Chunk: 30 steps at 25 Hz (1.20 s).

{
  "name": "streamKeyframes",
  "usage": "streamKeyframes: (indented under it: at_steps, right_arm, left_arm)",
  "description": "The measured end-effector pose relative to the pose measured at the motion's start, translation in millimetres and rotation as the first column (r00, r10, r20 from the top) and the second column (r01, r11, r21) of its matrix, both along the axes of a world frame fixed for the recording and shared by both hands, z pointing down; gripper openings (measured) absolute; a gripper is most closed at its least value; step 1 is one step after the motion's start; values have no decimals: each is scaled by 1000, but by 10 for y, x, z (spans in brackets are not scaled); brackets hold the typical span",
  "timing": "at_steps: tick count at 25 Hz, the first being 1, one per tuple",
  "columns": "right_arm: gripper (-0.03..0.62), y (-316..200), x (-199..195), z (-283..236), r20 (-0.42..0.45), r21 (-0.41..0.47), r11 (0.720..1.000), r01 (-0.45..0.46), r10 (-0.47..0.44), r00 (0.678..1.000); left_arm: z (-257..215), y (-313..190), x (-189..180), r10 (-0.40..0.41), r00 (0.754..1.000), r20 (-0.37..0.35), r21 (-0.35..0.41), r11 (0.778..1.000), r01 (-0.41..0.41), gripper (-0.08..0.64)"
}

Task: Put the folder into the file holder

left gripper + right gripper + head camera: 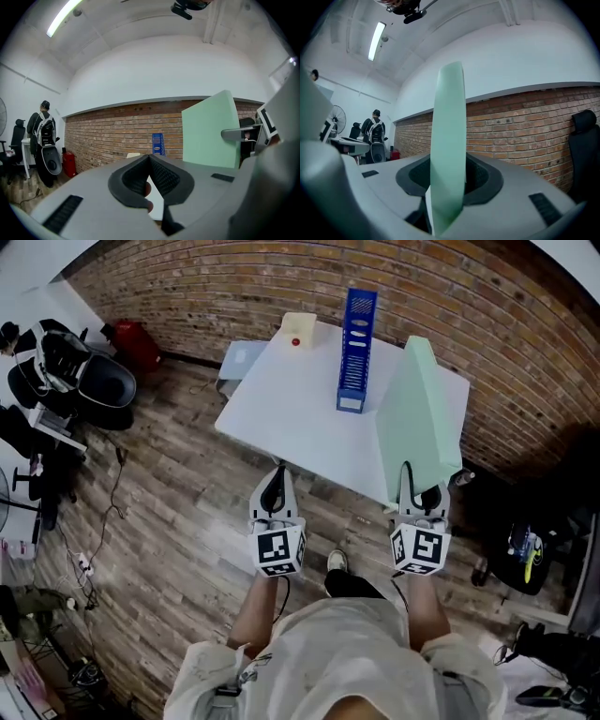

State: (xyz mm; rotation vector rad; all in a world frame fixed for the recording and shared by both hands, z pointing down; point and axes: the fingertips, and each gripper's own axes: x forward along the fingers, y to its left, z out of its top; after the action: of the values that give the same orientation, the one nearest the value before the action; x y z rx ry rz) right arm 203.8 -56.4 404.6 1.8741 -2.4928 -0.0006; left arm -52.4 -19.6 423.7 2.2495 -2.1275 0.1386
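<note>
A pale green folder [419, 418] stands on edge, held upright above the right side of the white table [281, 409]. My right gripper [419, 500] is shut on the folder's near edge, and in the right gripper view the folder [448, 140] rises between the pads. A blue file holder [356, 348] stands upright on the table, left of the folder and farther away. My left gripper [275, 495] hangs just off the table's near edge, shut with nothing in it. In the left gripper view the jaws [149, 161] meet at the tips, with the file holder [158, 143] small ahead and the folder [211, 129] at the right.
A small cream box [298, 328] with a red object sits at the table's far corner. A brick wall [234, 277] runs behind the table. Black office chairs [84, 381] stand at the left, and a person [44, 136] stands far left. Cables lie on the wooden floor [141, 521].
</note>
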Motion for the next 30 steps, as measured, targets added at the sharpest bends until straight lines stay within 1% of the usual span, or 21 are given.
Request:
streamKeyframes:
  at_steps: [6, 9, 13, 16, 18, 22, 24, 30]
  right_arm:
    - [173, -342, 245, -5, 24, 5, 999, -43, 43, 999]
    - [172, -453, 277, -35, 35, 16, 998, -59, 58, 998]
    - [172, -592, 215, -35, 30, 17, 997, -74, 74, 997]
    - [170, -709, 147, -5, 19, 13, 996, -92, 91, 996]
    - [170, -815, 102, 0, 9, 17, 993, -114, 114, 993]
    - [170, -1075, -8, -38, -4, 31, 983, -182, 182, 983]
    - [170, -1202, -87, -68, -12, 42, 979, -198, 199, 980]
    - [170, -1446, -313, -106, -19, 49, 967, -251, 253, 967]
  left_arm:
    - [-113, -463, 245, 47, 998, 30, 18, 999, -47, 12]
    - [-146, -590, 271, 60, 997, 44, 20, 998, -61, 12]
    - [-153, -773, 213, 77, 996, 34, 23, 997, -78, 12]
    - [-135, -972, 151, 105, 994, 5, 26, 994, -105, 12]
    - [-136, -1150, 96, 129, 992, 0, 37, 991, -129, 12]
    - [-141, -1566, -28, 191, 981, 18, 51, 980, -192, 12]
    - [-156, -1760, -83, 219, 975, 27, 59, 974, -220, 12]
    - [-186, -2188, -217, 288, 957, 20, 73, 955, -289, 12]
